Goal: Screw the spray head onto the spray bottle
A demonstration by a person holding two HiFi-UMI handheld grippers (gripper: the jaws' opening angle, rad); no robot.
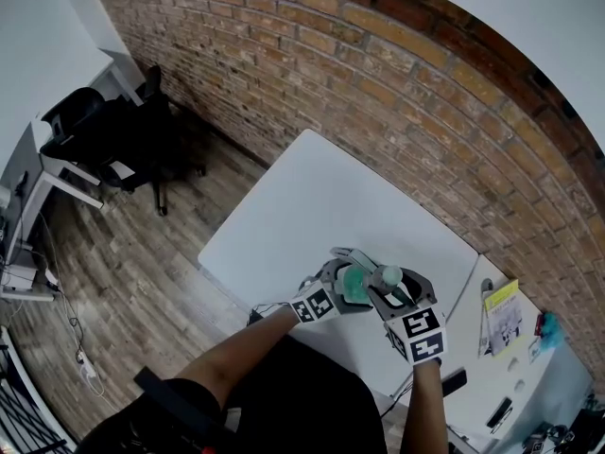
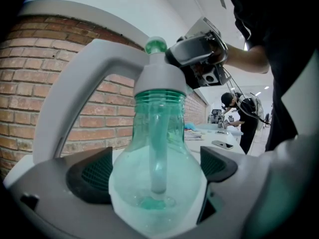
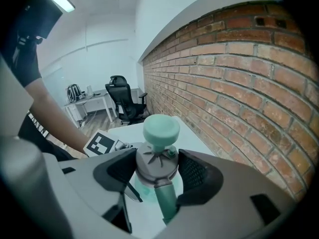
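Note:
A clear green spray bottle (image 2: 157, 173) with a tube inside sits between the pads of my left gripper (image 2: 157, 171), which is shut on its round body. On its neck sits the grey spray head (image 3: 156, 166) with a green knob (image 3: 161, 128) and green trigger. My right gripper (image 3: 157, 171) is shut on that head from above, its pads pressing both sides. In the head view both grippers meet over the white table (image 1: 312, 206), left gripper (image 1: 338, 287) beside right gripper (image 1: 395, 296), with the bottle (image 1: 355, 283) between them.
A brick wall (image 1: 378, 83) runs behind the table. A second white table (image 1: 529, 367) at the right holds a yellow booklet (image 1: 503, 312), a phone and small items. A black office chair (image 1: 123, 135) stands on the wood floor at the left. A person stands far off in the left gripper view.

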